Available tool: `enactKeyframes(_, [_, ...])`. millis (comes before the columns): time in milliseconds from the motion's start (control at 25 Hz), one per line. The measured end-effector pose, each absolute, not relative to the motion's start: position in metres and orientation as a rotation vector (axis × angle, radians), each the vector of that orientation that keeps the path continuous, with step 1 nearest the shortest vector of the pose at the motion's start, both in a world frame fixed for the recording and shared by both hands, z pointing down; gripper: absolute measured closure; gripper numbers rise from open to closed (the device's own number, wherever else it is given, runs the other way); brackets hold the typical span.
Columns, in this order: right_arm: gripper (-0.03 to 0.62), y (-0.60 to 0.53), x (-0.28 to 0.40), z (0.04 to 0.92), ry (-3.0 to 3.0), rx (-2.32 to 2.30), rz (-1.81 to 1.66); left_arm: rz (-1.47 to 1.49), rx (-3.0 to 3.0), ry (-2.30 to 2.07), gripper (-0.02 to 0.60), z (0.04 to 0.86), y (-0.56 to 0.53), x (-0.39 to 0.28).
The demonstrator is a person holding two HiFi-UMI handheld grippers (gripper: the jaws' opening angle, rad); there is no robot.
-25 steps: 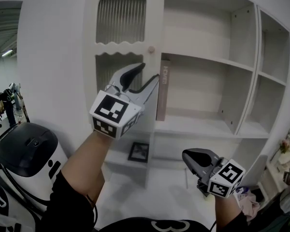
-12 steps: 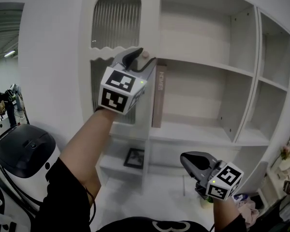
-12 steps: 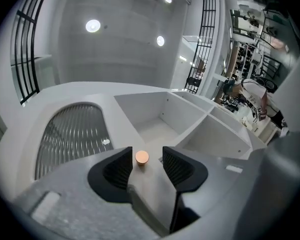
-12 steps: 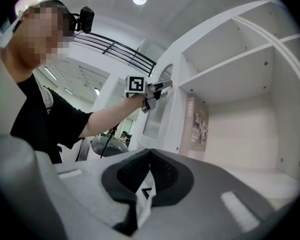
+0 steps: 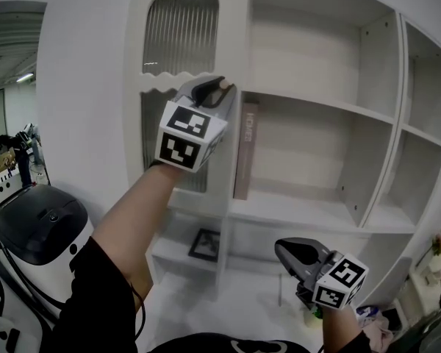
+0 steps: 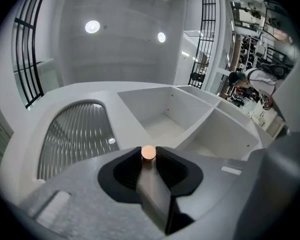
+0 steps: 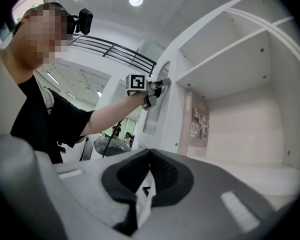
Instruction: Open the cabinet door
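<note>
White covers nearly everything ahead of me: a tall cabinet whose door [image 5: 234, 43] stands at the left, with an arched pane of ribbed glass [image 5: 180, 31] in its upper part and open shelves [image 5: 309, 201] to its right. The door's small knob [image 6: 148, 153], round and pale wood in colour, sits on the door's right edge at about the height of the first shelf. My left gripper [image 5: 213, 90] is raised in front of the door and tilted upward, and its jaws have just been closing; the knob is between them, with both dark pads pressing on its sides. As far as I can see, the door lies flush with the cabinet's front. Just right of the door's edge a tall thin book [image 5: 244, 149] stands upright on a shelf, and a small dark picture frame [image 5: 204, 245] leans in the low compartment under the door. My right gripper [image 5: 283, 248] hangs low and well apart from the cabinet, pointing level toward it, its jaws together with nothing between them. A black and white machine [image 5: 37, 226] stands at the far left.
</note>
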State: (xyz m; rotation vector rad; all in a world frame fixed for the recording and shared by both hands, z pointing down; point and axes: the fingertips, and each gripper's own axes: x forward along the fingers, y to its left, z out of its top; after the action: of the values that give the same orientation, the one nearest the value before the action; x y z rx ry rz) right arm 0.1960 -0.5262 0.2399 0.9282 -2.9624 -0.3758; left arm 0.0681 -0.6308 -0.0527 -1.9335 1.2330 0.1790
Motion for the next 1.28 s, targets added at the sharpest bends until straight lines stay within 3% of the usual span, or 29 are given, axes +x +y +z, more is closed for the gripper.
enactKeyframes(1280, [0.594, -0.497, 0.162, 0.241, -2.994, 0.838, -0.397, 0.088, -1.965, 1.168, 0.502, -0.051, -0.598, 0.057])
